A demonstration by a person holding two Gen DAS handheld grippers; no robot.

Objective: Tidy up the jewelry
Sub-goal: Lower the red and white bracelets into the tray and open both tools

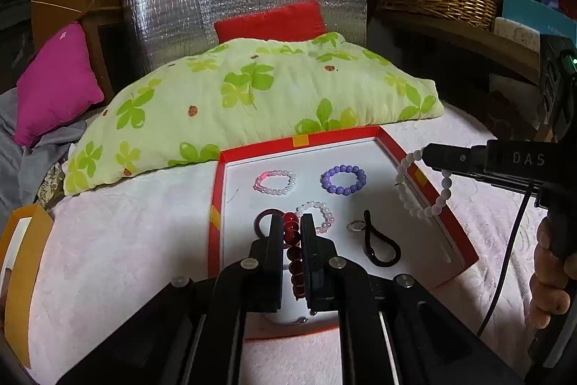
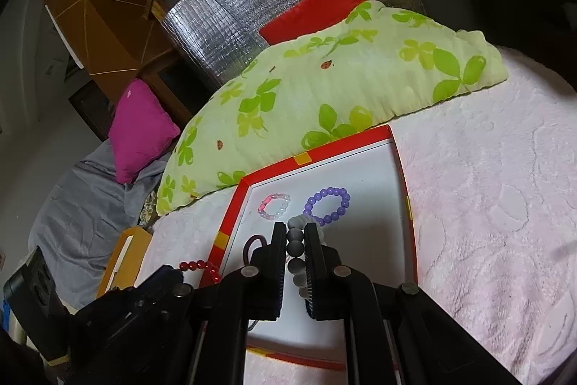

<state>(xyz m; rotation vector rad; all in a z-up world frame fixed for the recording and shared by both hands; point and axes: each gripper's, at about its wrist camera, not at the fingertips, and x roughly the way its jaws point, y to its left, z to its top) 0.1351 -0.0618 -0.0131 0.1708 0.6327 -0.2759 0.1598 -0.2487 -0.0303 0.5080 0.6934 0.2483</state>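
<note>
Two bead bracelets hang over the red-rimmed tray (image 1: 456, 235) on the bed: the left claw (image 1: 291, 222) pinches a dark red bracelet (image 1: 293, 253), its strand running lengthwise between the fingers toward the pillow (image 1: 252, 96). The right claw (image 2: 295, 230) is pressed onto a white bracelet (image 1: 422, 184), whose loop dangles above the tray's right rim. Pink (image 1: 276, 181) and purple (image 1: 342, 179) bracelets lie flat inside.

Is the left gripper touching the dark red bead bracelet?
Touching. The left wrist view shows the left gripper clamped shut on the dark red bead bracelet, beads pinched between both fingers.
</note>
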